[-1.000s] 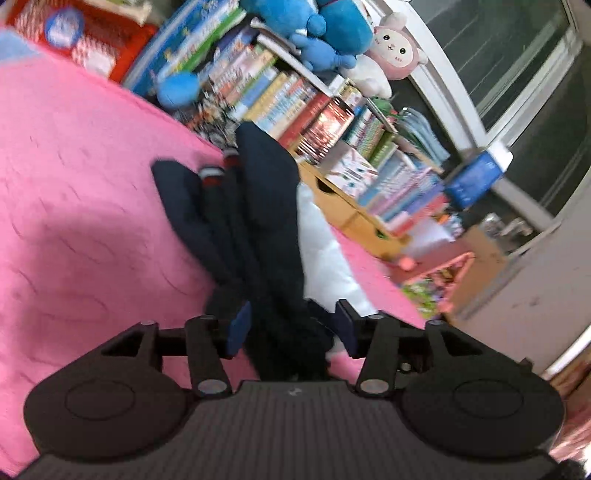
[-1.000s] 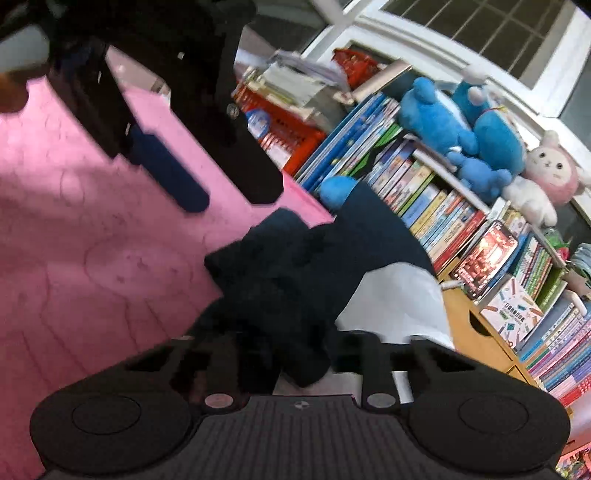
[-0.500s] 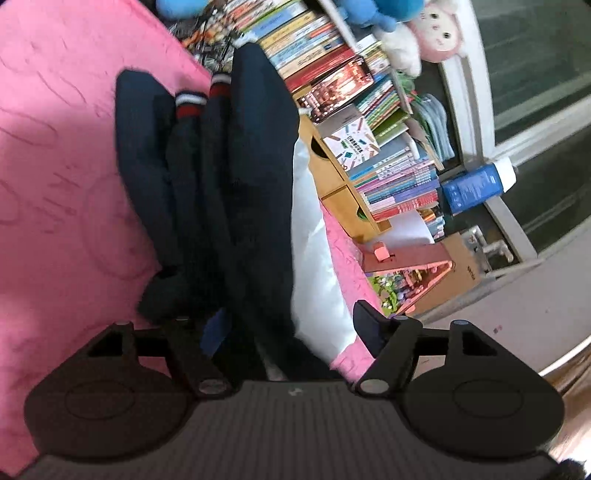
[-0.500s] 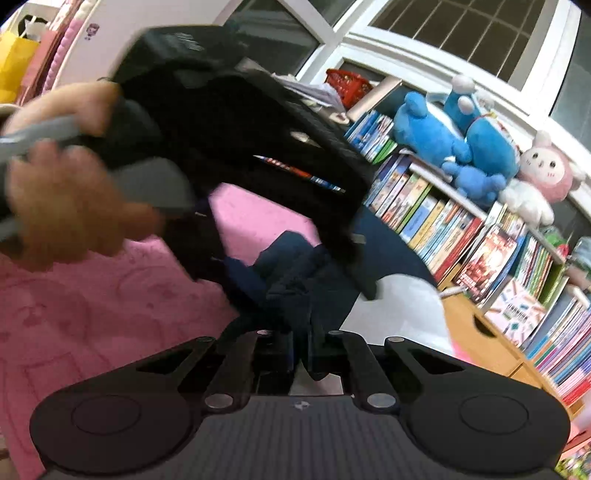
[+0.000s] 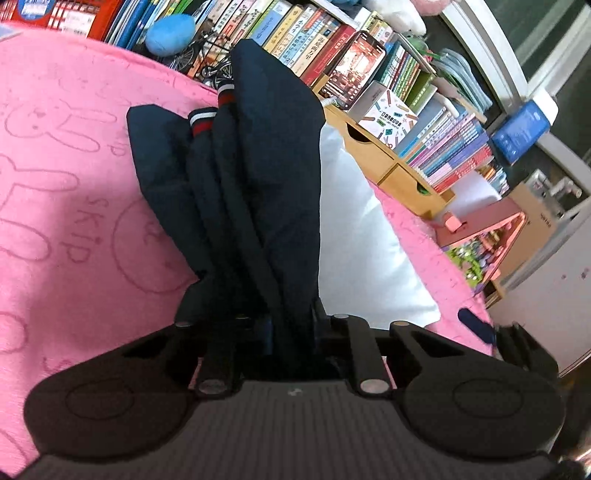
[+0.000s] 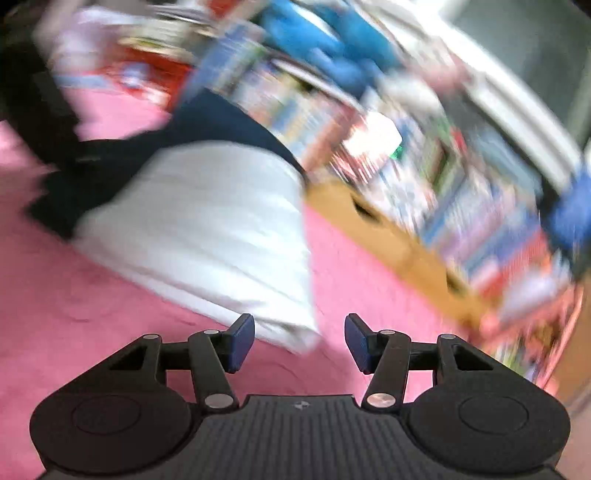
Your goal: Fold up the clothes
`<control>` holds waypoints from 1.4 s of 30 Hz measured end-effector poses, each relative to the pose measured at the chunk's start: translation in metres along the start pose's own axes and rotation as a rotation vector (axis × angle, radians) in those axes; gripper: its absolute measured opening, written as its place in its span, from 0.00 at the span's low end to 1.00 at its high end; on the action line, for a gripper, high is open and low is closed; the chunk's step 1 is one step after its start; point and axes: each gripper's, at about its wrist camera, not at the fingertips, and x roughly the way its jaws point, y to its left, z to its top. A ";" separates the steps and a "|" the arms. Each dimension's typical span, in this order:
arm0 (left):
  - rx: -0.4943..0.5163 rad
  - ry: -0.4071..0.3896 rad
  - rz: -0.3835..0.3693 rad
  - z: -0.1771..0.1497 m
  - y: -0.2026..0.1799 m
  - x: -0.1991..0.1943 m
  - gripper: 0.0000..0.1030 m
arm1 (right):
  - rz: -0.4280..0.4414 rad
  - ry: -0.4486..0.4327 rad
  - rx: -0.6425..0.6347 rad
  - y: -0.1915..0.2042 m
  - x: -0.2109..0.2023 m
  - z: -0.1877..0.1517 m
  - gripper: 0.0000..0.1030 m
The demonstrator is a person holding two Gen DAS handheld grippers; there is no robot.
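Note:
A navy garment [image 5: 258, 184] with red-and-white striped cuffs lies bunched in long folds on the pink blanket [image 5: 74, 229], and a white part [image 5: 362, 240] shows along its right side. My left gripper [image 5: 291, 325] is closing, its jaws pinching the near end of the navy folds. In the blurred right wrist view, my right gripper [image 6: 299, 343] is opening. The white cloth's [image 6: 207, 221] near corner lies between its spread fingers, untouched. One blue pad of the right gripper [image 5: 476, 326] shows low on the right of the left wrist view.
Rows of books [image 5: 424, 110] and a wooden drawer box [image 5: 388, 170] stand right behind the garment at the blanket's far edge. A blue plush [image 5: 170, 31] sits among the books. The blanket drops off at the right towards the floor.
The left jaws have come together on the navy folds. The right gripper has let go of the dark cloth, opened and swung off to the right.

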 end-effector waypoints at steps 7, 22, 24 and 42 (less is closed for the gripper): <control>0.009 -0.007 0.010 0.002 0.000 0.004 0.16 | 0.127 0.054 0.159 -0.019 0.053 0.020 0.51; 0.105 -0.038 0.096 -0.010 0.026 -0.058 0.20 | 0.206 -0.085 0.132 0.021 -0.070 0.004 0.16; 0.098 -0.031 0.080 -0.014 0.031 -0.057 0.20 | 0.201 -0.020 0.115 0.030 -0.060 -0.008 0.18; 0.234 -0.092 0.134 -0.029 0.026 -0.067 0.20 | 0.449 0.056 0.184 -0.028 -0.015 0.065 0.39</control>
